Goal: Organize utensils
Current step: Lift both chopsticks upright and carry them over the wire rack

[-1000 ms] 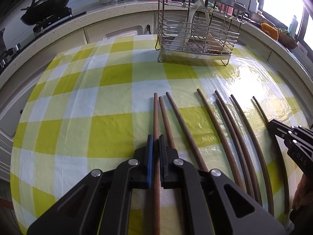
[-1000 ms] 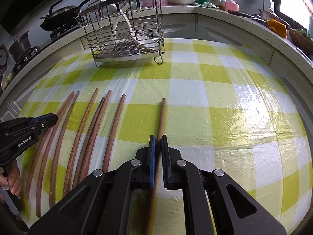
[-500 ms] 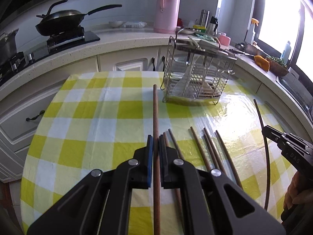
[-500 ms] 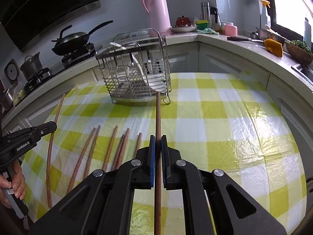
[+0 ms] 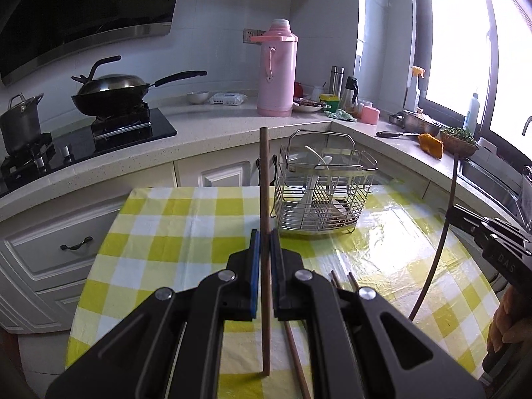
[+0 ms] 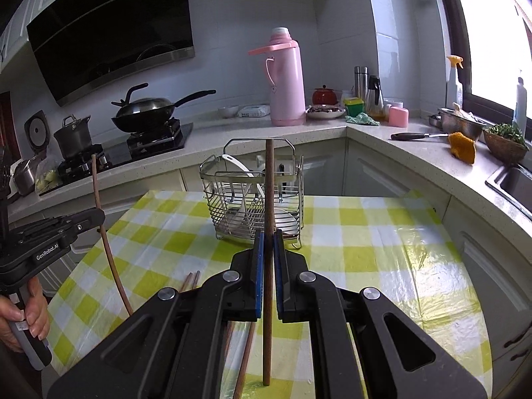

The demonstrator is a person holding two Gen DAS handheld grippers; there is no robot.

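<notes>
Plainly, the left gripper (image 6: 96,214), marked "GenRobot.AI", clamps a chopstick (image 6: 103,232); the right gripper (image 6: 268,236) clamps another chopstick (image 6: 269,183).

your table wears a glossy yellow-and-white checked plastic cloth (image 6: 365,229), sheen on its right side. at the far edge stands a silver wire utensil rack (image 6: 252,199) with white spoons inside. nearer you, a few brown wooden chopsticks (image 5: 335,277) lie flat on the cloth, mostly hidden from view.
</notes>
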